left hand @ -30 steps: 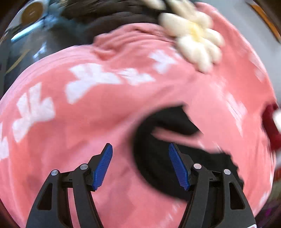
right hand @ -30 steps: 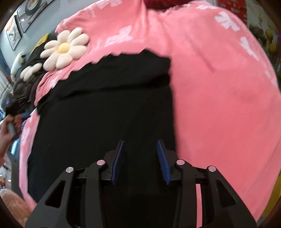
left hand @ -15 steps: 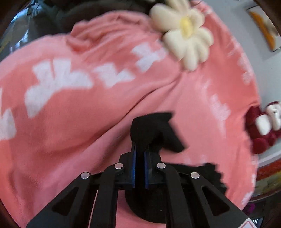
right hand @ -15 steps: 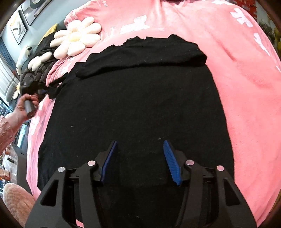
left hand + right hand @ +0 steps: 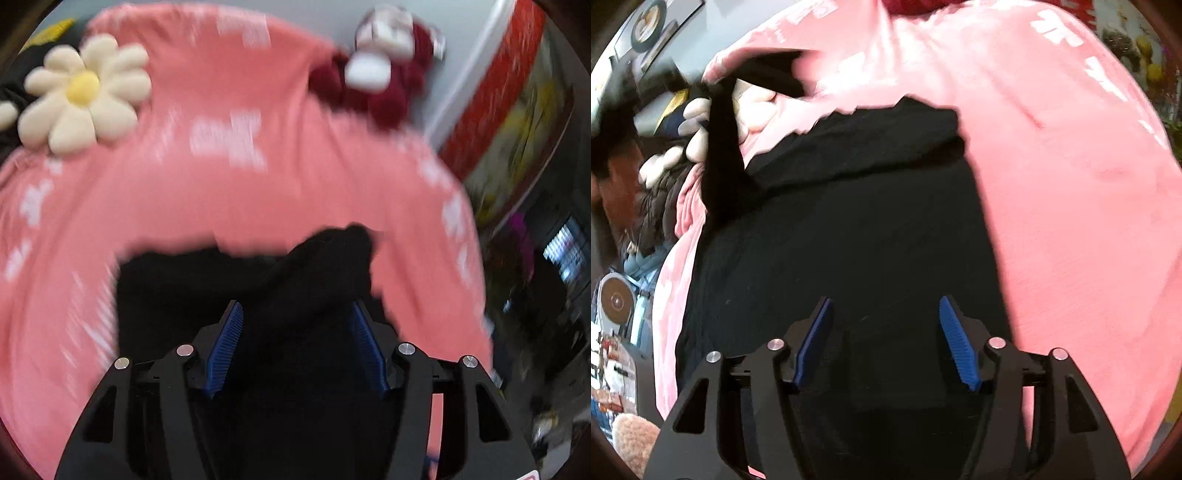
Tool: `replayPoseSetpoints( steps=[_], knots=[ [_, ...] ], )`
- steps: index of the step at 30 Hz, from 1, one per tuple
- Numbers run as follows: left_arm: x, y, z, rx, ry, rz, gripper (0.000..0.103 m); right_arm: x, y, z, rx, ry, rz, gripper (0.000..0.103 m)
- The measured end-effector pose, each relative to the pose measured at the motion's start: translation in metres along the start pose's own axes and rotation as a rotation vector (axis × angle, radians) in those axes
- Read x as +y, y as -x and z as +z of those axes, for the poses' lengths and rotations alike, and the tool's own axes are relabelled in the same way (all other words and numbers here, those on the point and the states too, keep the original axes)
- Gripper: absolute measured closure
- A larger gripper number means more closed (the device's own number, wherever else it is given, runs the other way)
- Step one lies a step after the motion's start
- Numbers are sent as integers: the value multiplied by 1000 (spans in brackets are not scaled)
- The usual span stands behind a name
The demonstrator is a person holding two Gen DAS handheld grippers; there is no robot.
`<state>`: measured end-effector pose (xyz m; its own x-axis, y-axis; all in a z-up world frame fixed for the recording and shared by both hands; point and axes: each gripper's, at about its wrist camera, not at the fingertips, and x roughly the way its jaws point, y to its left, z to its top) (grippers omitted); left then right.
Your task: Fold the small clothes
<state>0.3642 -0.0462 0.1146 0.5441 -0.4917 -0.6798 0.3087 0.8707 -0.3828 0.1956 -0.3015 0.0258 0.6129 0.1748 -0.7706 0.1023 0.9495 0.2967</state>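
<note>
My left tongs (image 5: 295,347) just opened, black garment (image 5: 849,229) loose between them. Right tongs (image 5: 884,339) opening too, above it, on pink blanket (image 5: 1071,184).

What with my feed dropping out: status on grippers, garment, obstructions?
Left gripper jaws just opening, black garment between, unpressed. Right gripper just opening, empty above it. Pink blanket underneath; daisy cushion off aside.

Likely home bedroom or living room, though view blurred: pink blanket (image 5: 258,192) over soft surface, daisy cushion (image 5: 83,92) at 10 o'clock, plush toy (image 5: 376,70) at 1 o'clock, framed pictures (image 5: 653,22) on wall.
</note>
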Motion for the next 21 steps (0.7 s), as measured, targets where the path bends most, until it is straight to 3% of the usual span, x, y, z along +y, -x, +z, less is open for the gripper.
replayPoseSetpoints(
  steps=[4,8,16,18,19,20,21],
  knots=[
    [12,-21,-62,108,61,46,45,-15,3,37,-24,35,18,42],
    [47,-3,-105,115,158,118,44,-23,-27,85,-25,21,60,41],
    [92,19,-128,123,240,188,42,-37,-108,164,-24,-97,-3,41],
    [94,18,-130,125,222,192,42,-33,-130,172,37,-79,-37,52],
    [93,17,-131,123,206,195,42,-33,-137,173,54,-73,-41,67],
    [93,16,-132,122,188,199,42,-30,-144,175,79,-59,-33,91],
    [91,16,-133,121,176,202,41,-26,-147,178,94,-52,-24,100]
  ],
)
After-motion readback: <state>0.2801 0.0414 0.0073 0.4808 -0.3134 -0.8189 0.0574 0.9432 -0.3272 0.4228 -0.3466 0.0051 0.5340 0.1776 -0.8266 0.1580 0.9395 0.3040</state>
